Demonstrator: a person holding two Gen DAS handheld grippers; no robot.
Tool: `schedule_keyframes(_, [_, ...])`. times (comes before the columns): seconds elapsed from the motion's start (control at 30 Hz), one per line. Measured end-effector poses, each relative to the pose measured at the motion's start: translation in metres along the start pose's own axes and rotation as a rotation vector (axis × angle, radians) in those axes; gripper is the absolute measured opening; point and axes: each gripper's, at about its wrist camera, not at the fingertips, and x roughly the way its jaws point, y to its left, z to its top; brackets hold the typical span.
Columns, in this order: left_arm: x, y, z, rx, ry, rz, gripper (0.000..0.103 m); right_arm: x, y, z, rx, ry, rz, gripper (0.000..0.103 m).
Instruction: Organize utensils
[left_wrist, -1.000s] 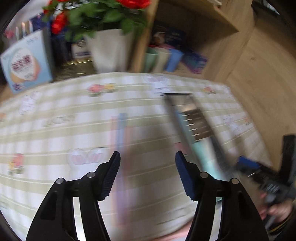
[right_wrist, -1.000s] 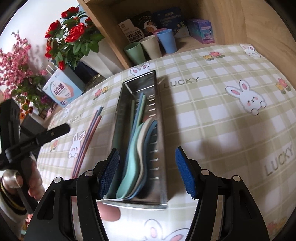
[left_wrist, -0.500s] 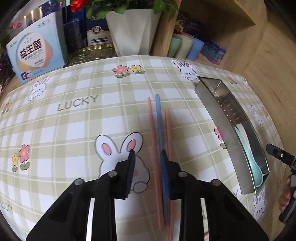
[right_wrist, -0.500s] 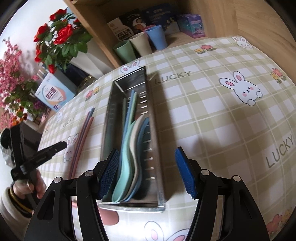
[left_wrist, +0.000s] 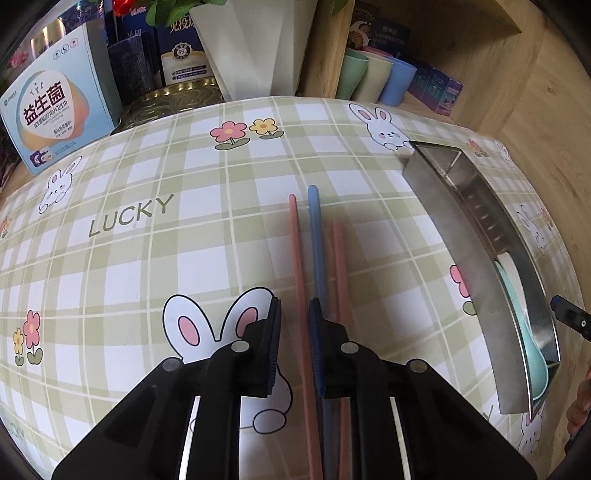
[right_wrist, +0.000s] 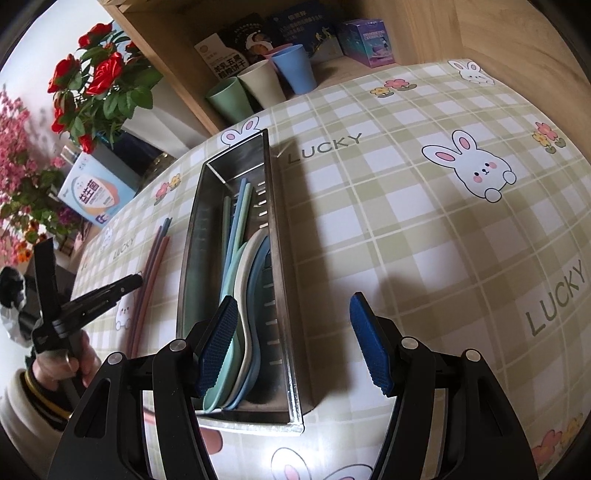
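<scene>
Chopsticks, slender plastic, two pink (left_wrist: 295, 258) and one blue (left_wrist: 314, 236), on checked tablecloth (left_wrist: 129, 258) beside long steel utensil tray (left_wrist: 454, 236) — left gripper (left_wrist: 293, 347) just narrowing around left pink stick, pads not visibly pressing; close squarely before lifting — right gripper (right_wrist: 295, 343) spread, empty, over tray.

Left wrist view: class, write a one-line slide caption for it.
Left gripper closing around a pink chopstick lying beside a blue chopstick on the checked tablecloth, metal utensil tray alongside.
</scene>
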Motion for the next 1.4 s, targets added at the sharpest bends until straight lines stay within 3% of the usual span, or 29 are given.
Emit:
schedule_keyframes(0.23, [0.006, -0.004, 0.006, 0.010, -0.001, 0.018, 0.014, 0.000, 0.001, -0.003, 0.001, 0.004, 0.001, 0.061])
schedule_keyframes(0.33, [0.006, -0.001, 0.006, -0.005, 0.007, 0.034, 0.006, -0.001, 0.002, -0.006, -0.002, 0.003, 0.001, 0.061])
schedule_keyframes(0.7, [-0.020, 0.015, -0.033, -0.041, 0.025, 0.022, 0.005, -0.013, 0.023, -0.015, -0.068, -0.003, 0.001, 0.061])
schedule_keyframes(0.93, [-0.045, 0.035, -0.070, -0.114, 0.020, 0.018, 0.005, -0.016, 0.061, -0.022, -0.147, -0.006, 0.047, 0.061])
schedule_keyframes(1.17, [-0.068, 0.060, -0.088, -0.177, -0.026, 0.014, 0.005, 0.010, 0.144, -0.019, -0.343, 0.033, 0.063, 0.060])
schedule_keyframes(1.27, [-0.078, 0.071, -0.093, -0.206, -0.054, 0.005, 0.005, 0.034, 0.180, -0.023, -0.423, 0.070, 0.050, 0.044])
schedule_keyframes(1.4, [-0.083, 0.079, -0.098, -0.232, -0.070, -0.004, 0.005, 0.075, 0.206, -0.027, -0.432, 0.147, 0.023, 0.026])
